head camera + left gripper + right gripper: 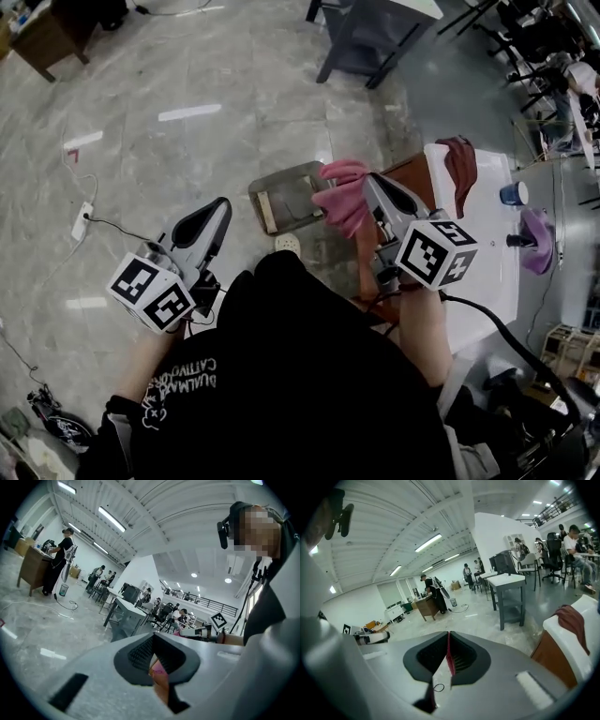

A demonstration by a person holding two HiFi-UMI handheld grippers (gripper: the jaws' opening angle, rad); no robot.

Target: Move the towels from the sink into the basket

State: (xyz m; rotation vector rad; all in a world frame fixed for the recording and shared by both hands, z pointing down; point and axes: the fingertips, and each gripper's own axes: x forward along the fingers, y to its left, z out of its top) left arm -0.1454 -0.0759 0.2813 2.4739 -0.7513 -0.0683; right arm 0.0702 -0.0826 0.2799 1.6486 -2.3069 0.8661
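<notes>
Right tongs: clenching the edge of the pink towel, a thin pink strip showing between the jaws, so the cloth is hanging free for carrying.
Left tongs: sitting closed and empty off to the side, likely leaving this carry to the other hand.
Pink towel: dangling from the right tips, just over the basket on the floor.
Remaining towels: dark red towel draping over the sink rim, purple towel lying inside, both well apart from the tongs.

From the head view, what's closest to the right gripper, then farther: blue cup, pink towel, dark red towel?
1. Pink towel, clamped in the right gripper.
2. Dark red towel, draped up to its right.
3. Blue cup, farther right.
</notes>
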